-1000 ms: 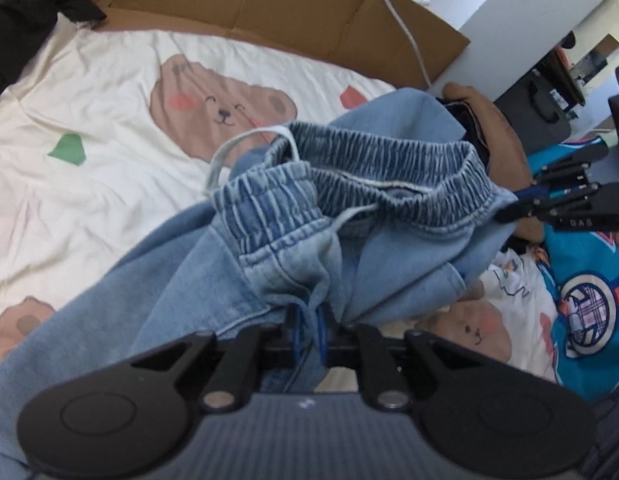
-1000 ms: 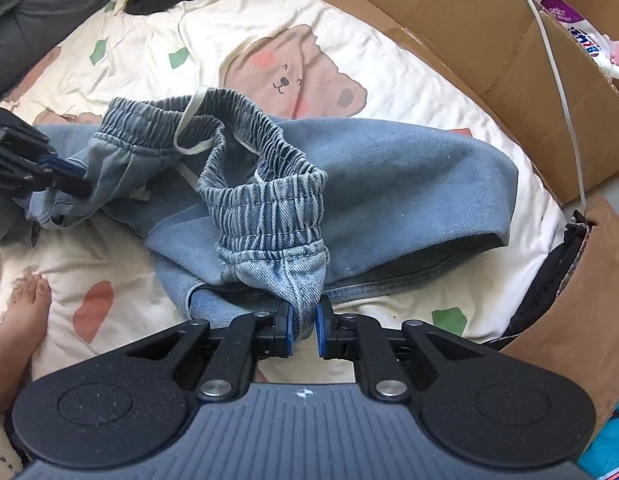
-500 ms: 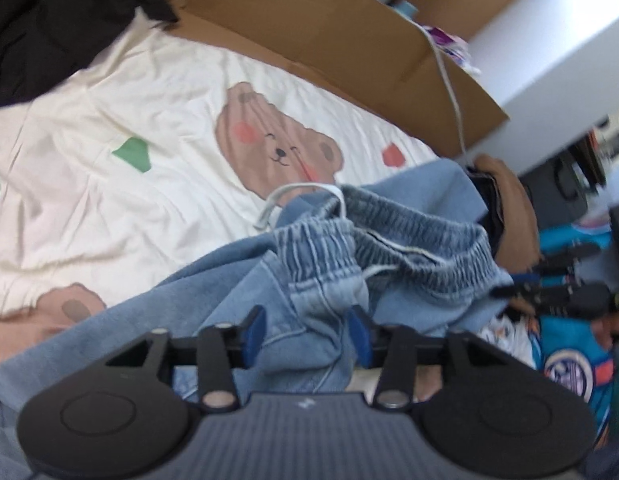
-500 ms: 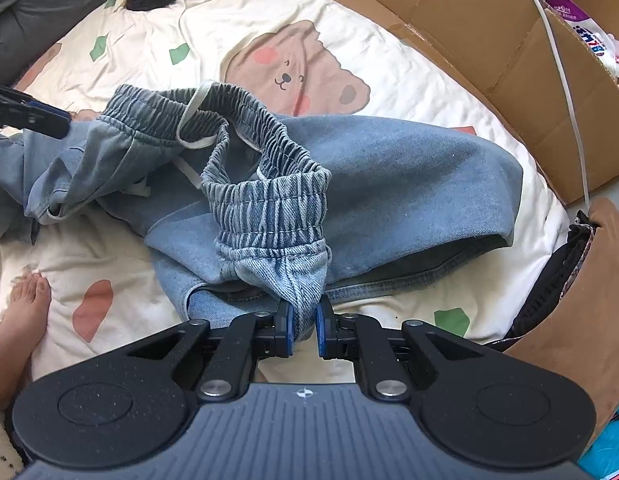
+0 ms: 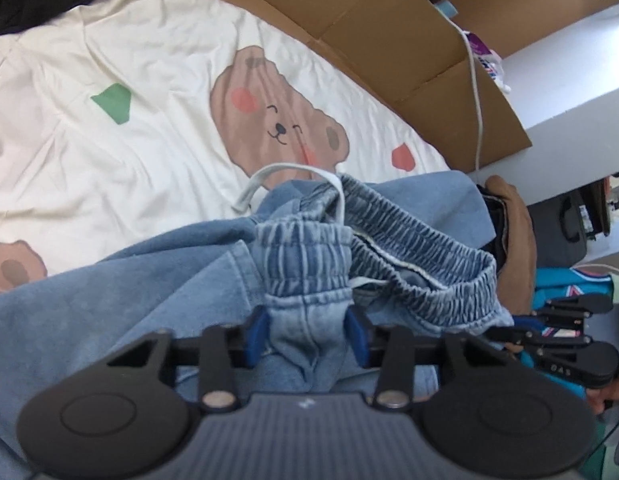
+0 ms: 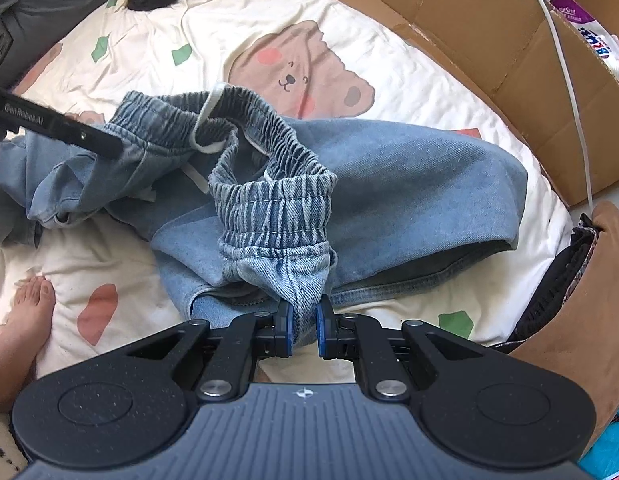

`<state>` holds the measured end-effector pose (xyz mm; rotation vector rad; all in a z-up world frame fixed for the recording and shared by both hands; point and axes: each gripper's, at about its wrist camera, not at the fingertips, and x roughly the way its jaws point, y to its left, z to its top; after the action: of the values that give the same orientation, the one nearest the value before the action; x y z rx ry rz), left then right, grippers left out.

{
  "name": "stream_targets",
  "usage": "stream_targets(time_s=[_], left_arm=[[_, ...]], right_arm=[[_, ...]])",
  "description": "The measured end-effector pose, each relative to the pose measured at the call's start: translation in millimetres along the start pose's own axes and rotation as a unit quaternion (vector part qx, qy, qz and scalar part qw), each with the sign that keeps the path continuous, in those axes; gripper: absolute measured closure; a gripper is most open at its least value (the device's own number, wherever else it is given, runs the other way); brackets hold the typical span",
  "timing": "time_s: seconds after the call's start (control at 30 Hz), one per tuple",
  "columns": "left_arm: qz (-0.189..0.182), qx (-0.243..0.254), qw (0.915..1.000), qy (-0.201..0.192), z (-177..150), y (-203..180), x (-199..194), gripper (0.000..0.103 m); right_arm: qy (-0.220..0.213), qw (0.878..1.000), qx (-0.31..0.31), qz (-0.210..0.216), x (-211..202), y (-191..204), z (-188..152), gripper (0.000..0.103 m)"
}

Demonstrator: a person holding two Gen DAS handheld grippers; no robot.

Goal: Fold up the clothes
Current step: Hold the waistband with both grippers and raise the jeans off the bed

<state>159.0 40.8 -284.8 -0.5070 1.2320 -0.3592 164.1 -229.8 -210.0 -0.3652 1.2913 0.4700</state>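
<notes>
Clearly, a regrasp at the waistband is in hand, judged from both views.

From the left wrist view, the jeans (image 5: 157, 280) are seen heaped on the sheet (image 5: 109, 152), with the waistband (image 5: 309, 260) bunched just ahead of the left gripper (image 5: 307, 334). A fold of denim below the elastic is caught between the blue pads (image 5: 256, 332), whose jaws are closing but are not yet seen to press the cloth flat. A white drawstring (image 5: 293, 172) is looped over the top of the band. At the right edge the right gripper (image 5: 565, 340) is glimpsed, past the far end of the waistband. A cardboard box (image 5: 389, 52) is set along the far edge of the sheet.

From the right wrist view, the right gripper (image 6: 303, 334) is seen with its jaws nearly together, clamped on a pinch of denim just under the elastic. The jeans (image 6: 409, 184) are spread toward the box (image 6: 489, 40), crumpled rather than flat. The left gripper (image 6: 89, 140) is seen at the opposite end of the waistband (image 6: 269, 200). A bare foot (image 6: 25, 320) is rested on the sheet (image 6: 269, 12) at lower left.

Once the left grip is made firm, the band would probably need to be drawn taut between the two grippers and the legs shaken out flat before any fold is laid.
</notes>
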Motion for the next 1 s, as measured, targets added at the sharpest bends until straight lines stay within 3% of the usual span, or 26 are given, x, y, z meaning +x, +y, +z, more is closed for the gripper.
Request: stream_targets(time_s=[0.13,0.27,0.63,1.0], left_arm=[[0.014,0.031,0.9994,-0.004,0.9,-9.3,-7.8,0.077],[0.024,0.045,0.9986,-0.012,4.3,-9.2,-31.0,0.081],[0.049,0.060,0.9956,-0.053,7.9,-1.9,-125.1,0.085],[0.083,0.032,0.9910,-0.100,-25.1,26.1,-209.3,0.086]], right_arm=[[-0.011,1.000,0.001,0.000,-7.1,0.8,3.8,0.093],[-0.027,1.000,0.001,0.001,-19.3,0.0,8.2,0.093],[-0.097,0.995,-0.007,-0.006,-72.6,18.0,32.9,0.094],[-0.178,0.983,-0.037,-0.001,-119.5,57.1,81.1,0.096]])
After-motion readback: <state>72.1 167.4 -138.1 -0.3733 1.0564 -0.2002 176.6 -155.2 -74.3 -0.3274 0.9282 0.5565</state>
